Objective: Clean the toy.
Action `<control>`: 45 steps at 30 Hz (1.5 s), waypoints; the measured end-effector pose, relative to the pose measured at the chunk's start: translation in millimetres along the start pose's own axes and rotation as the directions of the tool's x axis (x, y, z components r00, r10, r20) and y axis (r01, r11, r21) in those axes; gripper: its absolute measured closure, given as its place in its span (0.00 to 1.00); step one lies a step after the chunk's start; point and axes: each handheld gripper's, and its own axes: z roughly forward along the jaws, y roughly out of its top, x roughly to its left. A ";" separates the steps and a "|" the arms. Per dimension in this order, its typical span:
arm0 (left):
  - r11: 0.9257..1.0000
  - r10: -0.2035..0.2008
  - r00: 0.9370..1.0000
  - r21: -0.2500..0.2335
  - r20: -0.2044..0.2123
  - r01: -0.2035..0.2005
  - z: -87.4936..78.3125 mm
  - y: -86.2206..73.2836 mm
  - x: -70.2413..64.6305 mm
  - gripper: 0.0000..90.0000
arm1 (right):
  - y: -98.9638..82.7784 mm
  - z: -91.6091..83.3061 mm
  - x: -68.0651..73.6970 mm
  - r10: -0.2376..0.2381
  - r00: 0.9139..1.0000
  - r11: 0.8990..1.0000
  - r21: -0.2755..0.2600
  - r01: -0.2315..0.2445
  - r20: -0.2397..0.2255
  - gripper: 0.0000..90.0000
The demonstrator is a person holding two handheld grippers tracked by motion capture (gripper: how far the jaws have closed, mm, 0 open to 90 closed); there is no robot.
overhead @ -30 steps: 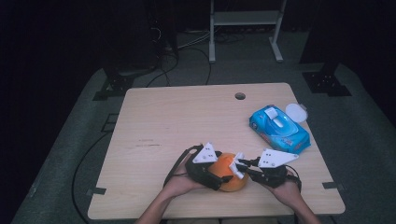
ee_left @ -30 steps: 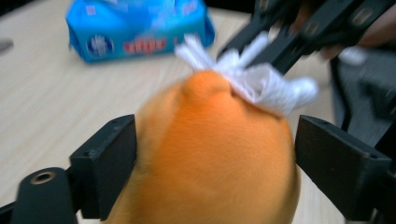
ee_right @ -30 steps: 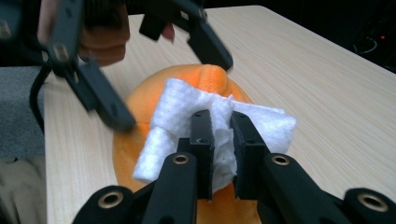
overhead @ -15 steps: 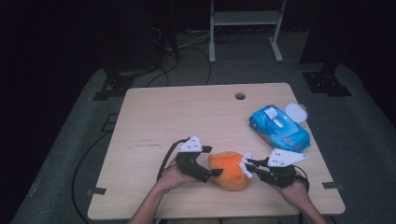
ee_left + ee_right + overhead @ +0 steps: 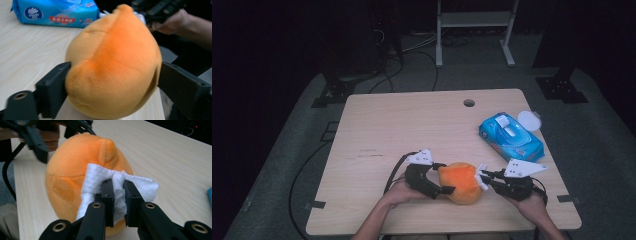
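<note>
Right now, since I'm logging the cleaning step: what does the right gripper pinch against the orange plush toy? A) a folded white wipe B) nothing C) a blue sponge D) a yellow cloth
A: the right gripper has its jaws closed on a folded white wipe, pressed against the orange plush toy.

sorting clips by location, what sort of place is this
Probably a recording studio or lab, not a home: a bare wooden table stands on grey floor mats in a dark room, with cables trailing across the floor and a metal stand behind it.
</note>
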 end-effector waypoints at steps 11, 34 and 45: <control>1.000 0.002 1.000 0.000 -0.002 -0.002 12.2 -4.2 -1.4 0.16 | -2.6 -3.7 -4.8 0.025 1.000 1.000 -0.006 -0.025 -0.001 0.89; 0.999 -0.053 0.976 -0.008 -0.210 0.052 9.0 6.4 -4.9 0.22 | 32.0 14.7 27.2 -0.103 0.995 0.992 -0.073 0.101 -0.013 0.89; 0.999 0.039 0.979 0.020 -0.199 -0.036 15.8 9.3 -12.3 0.20 | 14.6 0.4 8.7 -0.081 0.993 0.996 -0.039 0.085 0.083 0.89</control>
